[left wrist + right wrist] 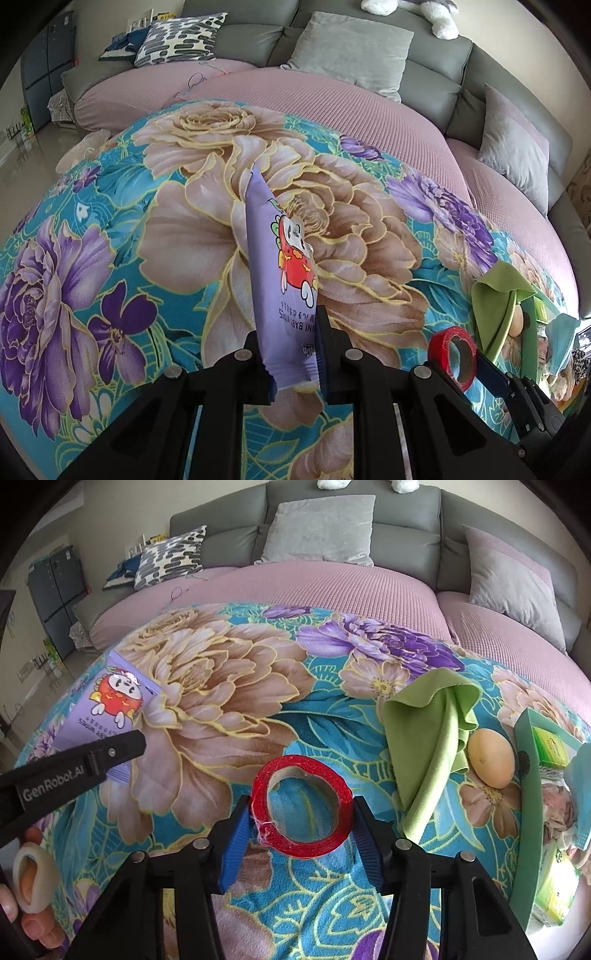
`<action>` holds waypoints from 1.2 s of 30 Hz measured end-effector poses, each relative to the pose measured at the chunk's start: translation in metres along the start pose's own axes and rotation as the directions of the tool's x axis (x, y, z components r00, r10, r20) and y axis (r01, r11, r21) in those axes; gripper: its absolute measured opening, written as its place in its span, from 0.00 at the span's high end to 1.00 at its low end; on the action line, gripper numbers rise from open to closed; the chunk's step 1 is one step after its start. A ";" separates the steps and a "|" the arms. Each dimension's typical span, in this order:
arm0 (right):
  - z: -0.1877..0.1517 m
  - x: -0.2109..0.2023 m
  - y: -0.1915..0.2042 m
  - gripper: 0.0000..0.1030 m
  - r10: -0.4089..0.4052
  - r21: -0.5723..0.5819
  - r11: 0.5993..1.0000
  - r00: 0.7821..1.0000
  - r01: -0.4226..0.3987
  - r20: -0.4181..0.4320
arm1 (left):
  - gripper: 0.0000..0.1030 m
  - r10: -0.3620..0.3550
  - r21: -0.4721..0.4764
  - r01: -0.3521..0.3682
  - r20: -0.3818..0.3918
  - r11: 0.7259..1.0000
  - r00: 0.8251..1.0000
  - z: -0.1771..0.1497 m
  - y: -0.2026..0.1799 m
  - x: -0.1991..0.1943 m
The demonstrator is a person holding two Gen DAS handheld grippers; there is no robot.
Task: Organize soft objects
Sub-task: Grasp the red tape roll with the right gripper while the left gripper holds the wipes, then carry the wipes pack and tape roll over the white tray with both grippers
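Observation:
My left gripper (291, 354) is shut on a purple baby wipes pack (282, 280) and holds it on edge above the floral blanket (147, 229). The pack also shows in the right wrist view (110, 709), far left, with the left gripper (122, 749) on it. My right gripper (299, 830) is shut on a red tape roll (301, 808), held just above the blanket (229, 701); the roll also shows in the left wrist view (454, 354). A green cloth (432, 738) lies crumpled to the right, beside an egg-shaped object (491, 758).
A green box (535, 812) with packets stands at the right edge. The grey sofa (406, 535) with grey cushions (321, 528) and a patterned pillow (170, 557) curves behind the pink cover (332, 587). A white plush toy (439, 14) sits on the sofa back.

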State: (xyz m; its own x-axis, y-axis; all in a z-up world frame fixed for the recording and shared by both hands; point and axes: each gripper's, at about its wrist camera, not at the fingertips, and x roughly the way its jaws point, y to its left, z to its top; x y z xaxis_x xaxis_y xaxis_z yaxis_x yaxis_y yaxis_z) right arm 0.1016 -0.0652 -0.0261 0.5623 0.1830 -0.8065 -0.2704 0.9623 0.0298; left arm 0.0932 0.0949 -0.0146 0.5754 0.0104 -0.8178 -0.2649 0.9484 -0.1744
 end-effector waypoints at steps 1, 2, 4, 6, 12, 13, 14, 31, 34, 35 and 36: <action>0.000 -0.005 -0.002 0.46 0.004 0.006 1.000 1.000 -0.004 0.012 | 0.83 0.000 0.004 0.000 0.007 1.000 1.000 0.000 -0.001 -0.003; 0.001 -0.011 -0.005 0.46 0.004 0.012 1.000 1.000 -0.005 0.026 | 0.83 0.000 0.009 0.000 0.016 1.000 1.000 0.001 -0.004 -0.006; 0.001 -0.024 -0.012 0.46 0.000 0.025 1.000 0.999 -0.001 0.052 | 0.83 -0.006 0.019 0.005 0.029 1.000 1.000 0.001 -0.009 -0.012; 0.001 -0.036 -0.019 0.46 -0.020 0.039 0.999 0.997 0.017 0.069 | 0.83 -0.018 0.036 0.017 0.042 0.999 0.999 0.001 -0.016 -0.018; -0.005 -0.077 -0.055 0.46 -0.106 0.103 0.990 0.987 0.094 0.117 | 0.83 -0.082 0.114 0.073 0.075 0.991 0.994 -0.004 -0.054 -0.039; -0.008 -0.085 -0.062 0.46 -0.122 0.113 0.988 0.985 0.109 0.121 | 0.83 -0.090 0.123 0.080 0.076 0.989 0.993 -0.005 -0.059 -0.041; -0.011 -0.090 -0.069 0.46 -0.141 0.124 0.984 0.983 0.125 0.122 | 0.83 -0.104 0.139 0.093 0.077 0.986 0.992 -0.006 -0.068 -0.043; -0.077 -0.154 -0.195 0.46 -0.373 0.338 0.879 0.927 0.336 0.049 | 0.83 -0.292 0.383 0.272 -0.006 0.883 0.956 -0.059 -0.208 -0.065; -0.088 -0.163 -0.215 0.46 -0.389 0.376 0.860 0.920 0.346 0.041 | 0.83 -0.322 0.427 0.304 -0.031 0.852 0.946 -0.073 -0.233 -0.068; -0.091 -0.165 -0.220 0.46 -0.393 0.386 0.854 0.919 0.349 0.039 | 0.83 -0.330 0.440 0.313 -0.039 0.842 0.943 -0.078 -0.241 -0.069; -0.093 -0.167 -0.225 0.46 -0.396 0.395 0.849 0.917 0.351 0.037 | 0.83 -0.338 0.452 0.322 -0.046 0.832 0.940 -0.082 -0.248 -0.070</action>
State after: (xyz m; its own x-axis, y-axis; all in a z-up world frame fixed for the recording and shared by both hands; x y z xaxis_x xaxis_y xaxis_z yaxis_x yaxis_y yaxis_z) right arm -0.0045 -0.3316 0.0471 0.6516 -0.2061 -0.7301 0.2764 0.9607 -0.0245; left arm 0.0550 -0.1666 0.0408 0.5946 -0.3257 -0.7350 0.3146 0.9356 -0.1601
